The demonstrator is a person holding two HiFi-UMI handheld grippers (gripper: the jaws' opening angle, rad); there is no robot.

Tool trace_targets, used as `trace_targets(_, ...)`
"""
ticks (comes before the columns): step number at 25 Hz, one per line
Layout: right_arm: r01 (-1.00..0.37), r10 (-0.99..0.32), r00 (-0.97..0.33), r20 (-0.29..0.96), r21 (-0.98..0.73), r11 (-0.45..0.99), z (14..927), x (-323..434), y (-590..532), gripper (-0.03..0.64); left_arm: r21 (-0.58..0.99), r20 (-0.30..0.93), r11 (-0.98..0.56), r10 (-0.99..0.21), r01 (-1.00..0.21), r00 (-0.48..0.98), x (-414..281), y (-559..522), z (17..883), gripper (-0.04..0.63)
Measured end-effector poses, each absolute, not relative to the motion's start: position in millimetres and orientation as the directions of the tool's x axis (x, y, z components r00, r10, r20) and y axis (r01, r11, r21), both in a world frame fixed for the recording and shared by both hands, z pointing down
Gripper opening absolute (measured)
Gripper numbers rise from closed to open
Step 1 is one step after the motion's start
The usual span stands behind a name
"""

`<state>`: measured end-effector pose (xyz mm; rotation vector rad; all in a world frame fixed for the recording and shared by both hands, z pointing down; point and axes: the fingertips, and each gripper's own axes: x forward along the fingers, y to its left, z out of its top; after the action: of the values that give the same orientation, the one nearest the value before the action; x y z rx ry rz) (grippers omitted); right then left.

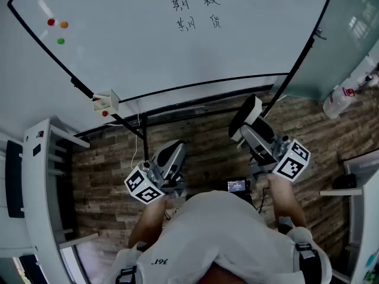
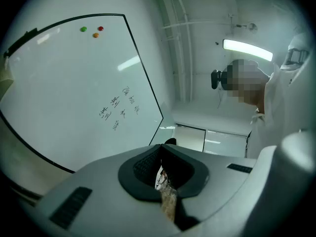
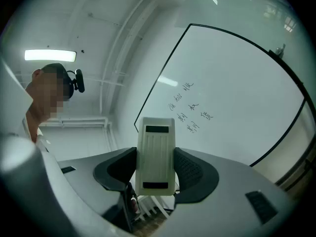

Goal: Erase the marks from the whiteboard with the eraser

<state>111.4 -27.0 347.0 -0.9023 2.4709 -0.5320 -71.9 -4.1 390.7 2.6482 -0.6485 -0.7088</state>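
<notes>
The whiteboard [image 1: 177,46] fills the upper head view, with a few handwritten marks [image 1: 194,13] near its top middle. The same marks [image 3: 190,107] show ahead in the right gripper view, and as marks [image 2: 118,110] in the left gripper view. My right gripper [image 1: 244,118] is shut on a white eraser [image 3: 155,154], held below the board's lower edge and apart from it. The eraser [image 1: 246,112] points up at the board. At lower left, my left gripper [image 1: 173,151] is shut with nothing between its fingers [image 2: 148,167].
Red, orange and green magnets [image 1: 57,28] sit at the board's upper left. A small box [image 1: 105,103] hangs at its lower frame. A white spray bottle [image 1: 340,99] stands at right and a white shelf [image 1: 41,176] at left. The floor [image 1: 201,141] below is wood plank.
</notes>
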Motion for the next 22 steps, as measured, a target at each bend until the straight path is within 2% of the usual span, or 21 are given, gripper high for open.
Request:
trace_targets(9, -0.507, -0.675, -0.690, -0.260, -0.492, 0.708, 350.9, 111.7, -28.3, 0.256, 0.417, -0.380, -0.843, -0.502, -0.340, 0.777, -68.2, -4.4, 392.3, 0.006)
trace_targets(16, -0.565, -0.707, -0.678, -0.201, -0.471, 0.677, 359.2, 114.3, -31.5, 0.256, 0.412, -0.368, -0.840, -0.508, -0.353, 0.779, -66.0, -0.7, 393.2, 0.006)
trace_targets(22, -0.522, -0.680, -0.702, -0.210, -0.498, 0.693, 357.7, 120.0, -32.7, 0.256, 0.414, -0.355, -0.833, -0.519, -0.367, 0.778, -62.0, -3.1, 395.8, 0.006)
